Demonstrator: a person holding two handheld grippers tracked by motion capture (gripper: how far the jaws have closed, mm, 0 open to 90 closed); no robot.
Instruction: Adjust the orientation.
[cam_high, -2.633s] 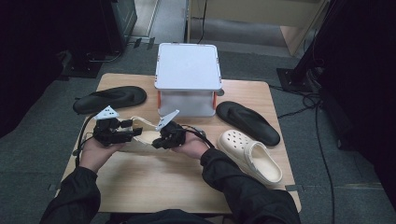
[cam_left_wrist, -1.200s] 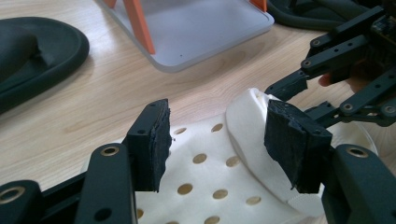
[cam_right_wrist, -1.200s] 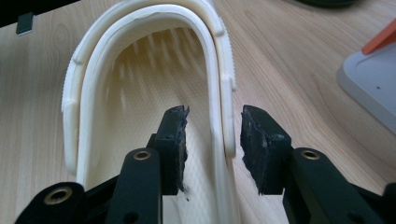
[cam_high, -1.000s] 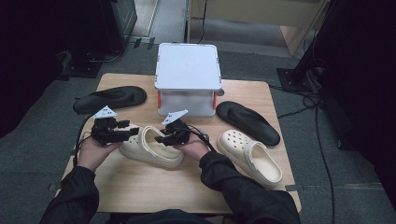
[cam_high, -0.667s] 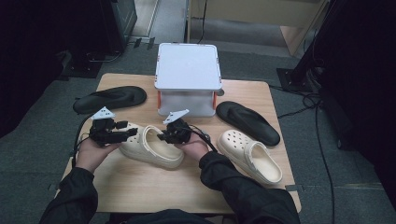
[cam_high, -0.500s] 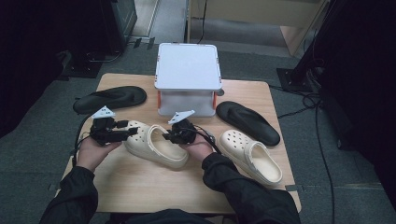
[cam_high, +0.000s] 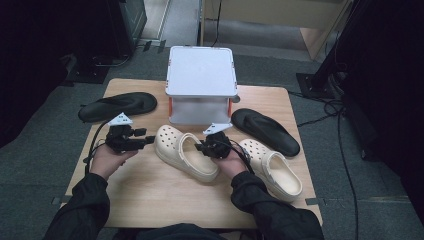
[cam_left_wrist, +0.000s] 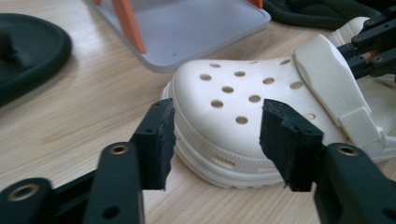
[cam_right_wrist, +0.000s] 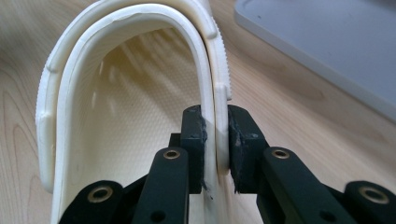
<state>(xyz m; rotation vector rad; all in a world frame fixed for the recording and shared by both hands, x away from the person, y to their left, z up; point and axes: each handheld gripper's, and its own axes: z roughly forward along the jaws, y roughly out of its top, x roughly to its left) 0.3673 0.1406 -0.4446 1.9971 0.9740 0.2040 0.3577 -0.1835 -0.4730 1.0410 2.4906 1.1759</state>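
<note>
A cream clog lies in the middle of the table, toe to the left. My right gripper is shut on its side rim, one pad inside the shoe and one outside; its jaws closed down on the rim within the last second. My left gripper sits just left of the toe. Its jaws have just been closing a little but stand open, with the holed toe ahead of the pads and untouched. The right gripper appears beyond the strap in the left gripper view.
A second cream clog lies to the right. A grey box on orange legs stands behind. Black sandals lie at back left and back right. Bare wooden table stretches toward the person.
The right gripper has closed on the clog's rim and drawn the clog to the right. The clog's toe now lies clear of the left gripper, which stayed in place.
</note>
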